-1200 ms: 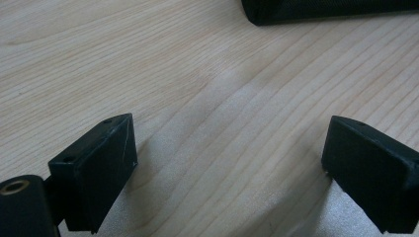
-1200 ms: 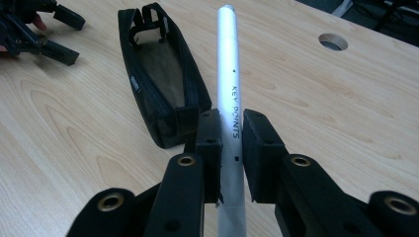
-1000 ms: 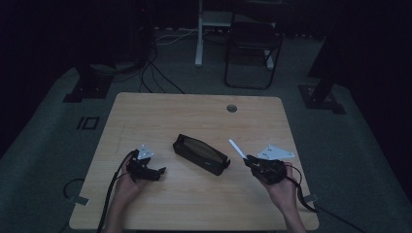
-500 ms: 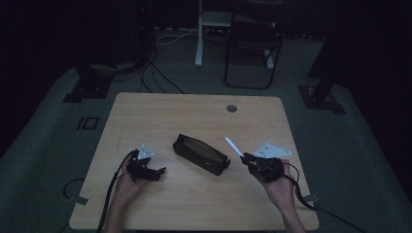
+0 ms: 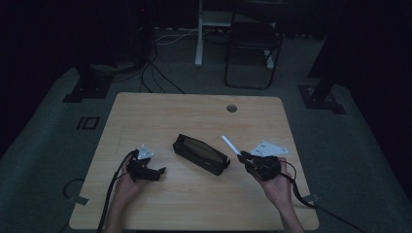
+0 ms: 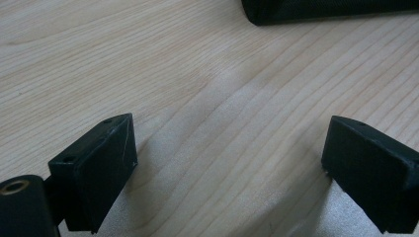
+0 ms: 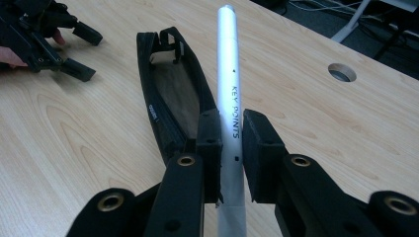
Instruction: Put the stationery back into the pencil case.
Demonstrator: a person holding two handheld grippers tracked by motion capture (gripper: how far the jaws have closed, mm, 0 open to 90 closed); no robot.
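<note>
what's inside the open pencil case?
The pencil case lies unzipped; its brown lining shows with nothing visible in it. The white pen, held in the right claw, covers its right edge.

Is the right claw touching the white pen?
Touching. The right gripper view shows the right claw shut on the white pen, both pads pressed against its barrel, with the open black pencil case lying beyond on the table.

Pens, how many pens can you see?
1. The white pen sits clamped in the jaws of the right gripper, pointing over the open black pencil case in the middle of the table. More pens might be hidden inside the case.
</note>
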